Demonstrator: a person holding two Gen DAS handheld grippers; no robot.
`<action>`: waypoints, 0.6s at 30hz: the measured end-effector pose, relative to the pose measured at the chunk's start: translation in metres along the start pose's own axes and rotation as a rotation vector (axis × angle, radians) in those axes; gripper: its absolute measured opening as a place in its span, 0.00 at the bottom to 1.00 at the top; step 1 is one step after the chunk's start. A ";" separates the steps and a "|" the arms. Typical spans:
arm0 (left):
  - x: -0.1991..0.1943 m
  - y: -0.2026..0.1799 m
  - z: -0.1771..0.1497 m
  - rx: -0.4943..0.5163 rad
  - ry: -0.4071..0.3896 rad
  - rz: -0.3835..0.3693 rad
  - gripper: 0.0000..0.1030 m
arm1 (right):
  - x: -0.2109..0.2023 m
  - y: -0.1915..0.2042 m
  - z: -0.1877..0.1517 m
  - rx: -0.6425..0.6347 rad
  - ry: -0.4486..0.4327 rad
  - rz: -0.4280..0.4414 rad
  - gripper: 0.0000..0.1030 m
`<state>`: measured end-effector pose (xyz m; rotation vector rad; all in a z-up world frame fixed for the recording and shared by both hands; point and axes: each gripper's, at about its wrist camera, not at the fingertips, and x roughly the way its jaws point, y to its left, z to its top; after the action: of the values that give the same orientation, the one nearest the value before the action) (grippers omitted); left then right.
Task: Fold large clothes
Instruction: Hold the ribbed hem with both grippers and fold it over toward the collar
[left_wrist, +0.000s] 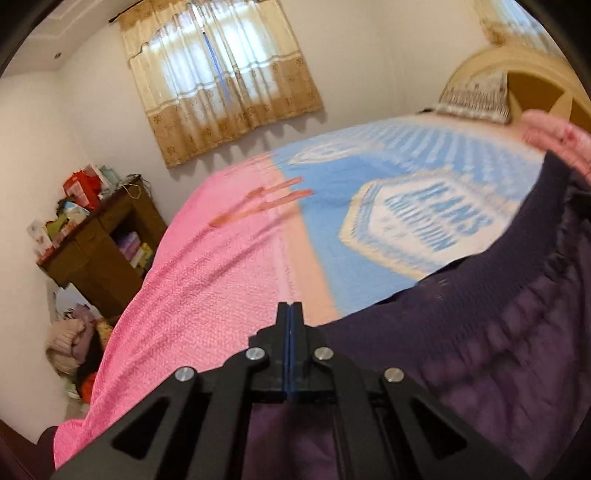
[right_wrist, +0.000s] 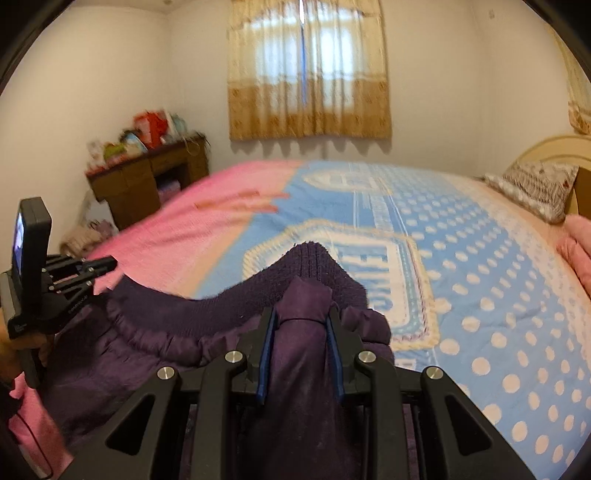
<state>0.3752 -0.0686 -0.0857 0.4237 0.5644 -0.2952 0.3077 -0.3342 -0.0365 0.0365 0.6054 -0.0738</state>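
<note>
We see the right gripper (right_wrist: 301, 325) pinching a bunched fold of the purple jacket (right_wrist: 155, 354), lower centre, over the bed (right_wrist: 480, 295). Left gripper (left_wrist: 290, 314) fingers pressed together, apparently empty. Risk: one-sided hold, jacket sags, fold goes crooked.

White walls, a curtained window (right_wrist: 308, 70), a cluttered wooden cabinet (right_wrist: 147, 184), seemingly cream headboard (right_wrist: 554, 149).
</note>
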 end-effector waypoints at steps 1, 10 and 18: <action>0.014 -0.002 -0.004 0.004 0.026 0.016 0.00 | 0.011 -0.001 -0.004 0.002 0.027 -0.011 0.25; 0.014 0.020 -0.012 -0.119 0.049 -0.150 0.29 | 0.056 -0.014 -0.041 0.028 0.112 -0.024 0.25; 0.018 -0.011 -0.005 -0.013 0.125 -0.218 0.80 | 0.057 -0.017 -0.045 0.056 0.105 0.007 0.25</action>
<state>0.3835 -0.0791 -0.1033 0.3705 0.7366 -0.4759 0.3279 -0.3519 -0.1063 0.0967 0.7077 -0.0823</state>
